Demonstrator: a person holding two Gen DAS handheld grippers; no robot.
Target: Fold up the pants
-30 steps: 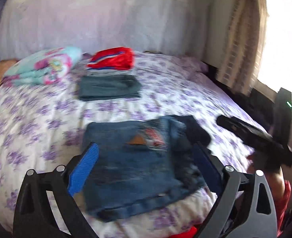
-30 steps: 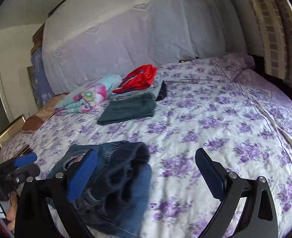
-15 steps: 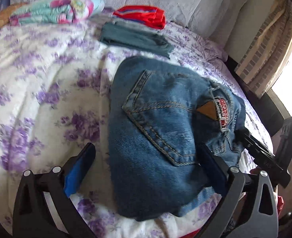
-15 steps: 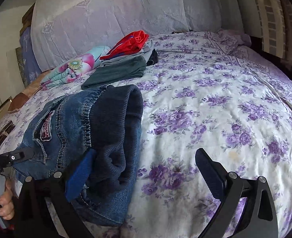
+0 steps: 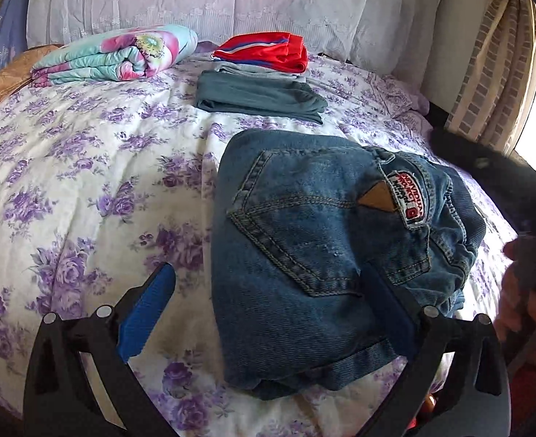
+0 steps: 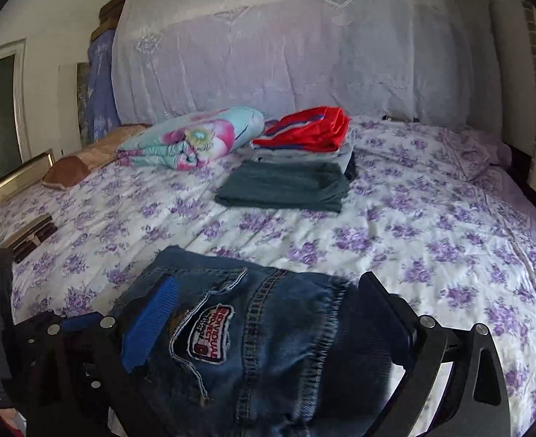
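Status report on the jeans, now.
Left gripper open, right gripper open, both over the jeans. Jeans folded, lying on the bed. Green folded pants beyond, nothing in the way.

Upper left, a floral blanket (image 5: pixel 122 56) lies rolled; beside it red shorts (image 5: pixel 264 52) top a pile, green cloth (image 5: pixel 257 96) folded below.

Daylight floods in from the right of the left wrist view, blown out to white glare beside the beige brick-patterned curtain (image 5: pixel 493 83). The purple-flowered white bedsheet (image 5: pixel 86 167) is evenly bright. Both fisheye views bend strongly and darken at their corners. The folded blue denim jeans (image 6: pixel 268 346) look slightly blurred in the right wrist view.
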